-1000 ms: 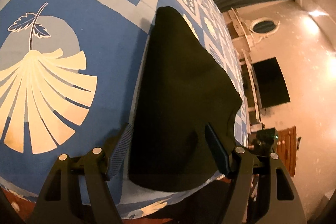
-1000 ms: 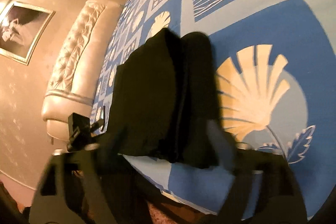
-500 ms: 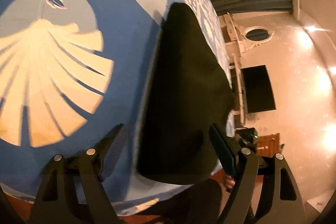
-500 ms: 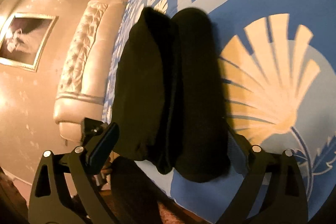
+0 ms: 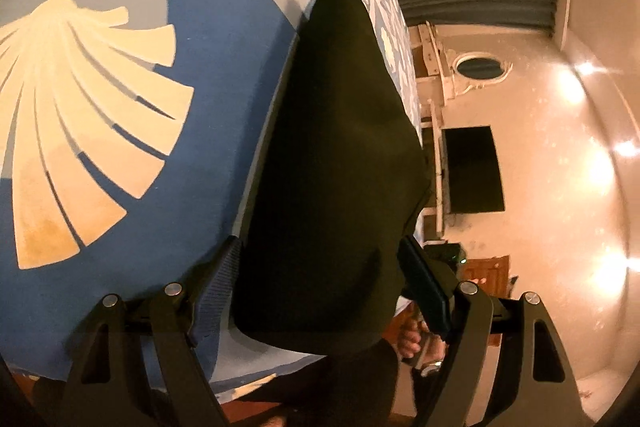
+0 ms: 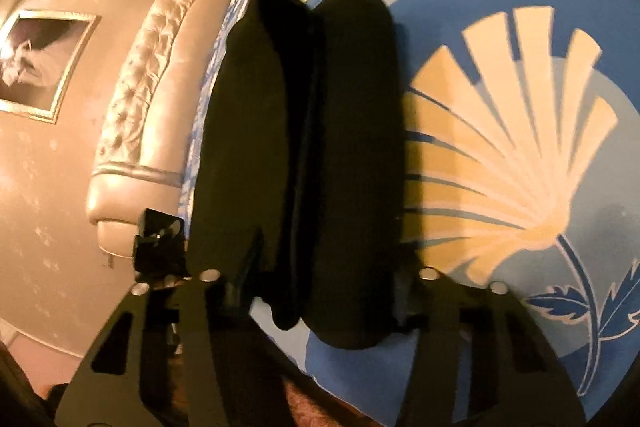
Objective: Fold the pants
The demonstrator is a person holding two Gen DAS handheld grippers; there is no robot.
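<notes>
Our left gripper (image 5: 320, 279) has its fingers (image 5: 218, 279) spread wide, straddling the near end of the black, soft-fabric pants (image 5: 336, 163) at the bottom centre of its view, gripping nothing. Our right gripper (image 6: 324, 287) is spread wide too, its fingers either side of the same near end. The pants lie lengthwise on the blue bedspread with cream shell prints (image 6: 500, 147), the legs laid alongside each other. We judge the long fold done; the crosswise folds are left.
</notes>
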